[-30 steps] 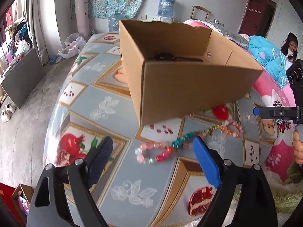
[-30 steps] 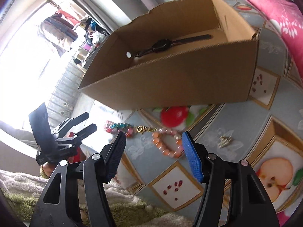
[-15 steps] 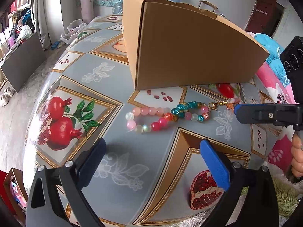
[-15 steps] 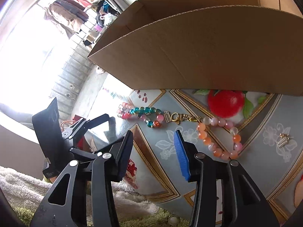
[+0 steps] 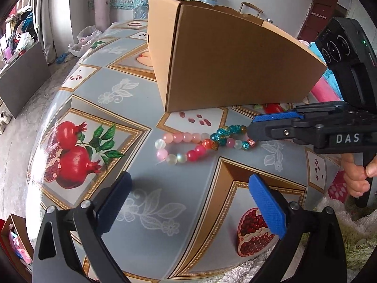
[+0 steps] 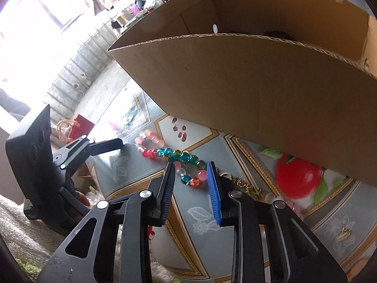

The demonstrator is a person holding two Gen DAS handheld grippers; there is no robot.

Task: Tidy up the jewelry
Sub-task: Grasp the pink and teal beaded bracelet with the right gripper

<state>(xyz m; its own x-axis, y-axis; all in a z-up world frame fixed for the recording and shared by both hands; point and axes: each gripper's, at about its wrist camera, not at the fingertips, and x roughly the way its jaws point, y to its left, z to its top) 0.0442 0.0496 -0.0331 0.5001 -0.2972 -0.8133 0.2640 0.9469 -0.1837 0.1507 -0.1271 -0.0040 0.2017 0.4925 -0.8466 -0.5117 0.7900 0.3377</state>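
A bead bracelet with pink, red and teal beads lies on the fruit-print tablecloth in front of a cardboard box. My left gripper is open and empty, a short way in front of the bracelet. My right gripper is low over the bracelet's teal end, its jaws partly closed around a few beads but apart from them. In the left wrist view the right gripper reaches in from the right. A dark watch barely shows inside the box.
A gold clasp chain and an orange-pink bead strand trail to the right of my right gripper. A small gold trinket lies at the far right. The table edge and a fluffy rug are close behind both grippers.
Both grippers have dropped low and moved closer to the bracelet. My right gripper has narrowed its jaws and come over the teal beads. The bracelet has not moved.
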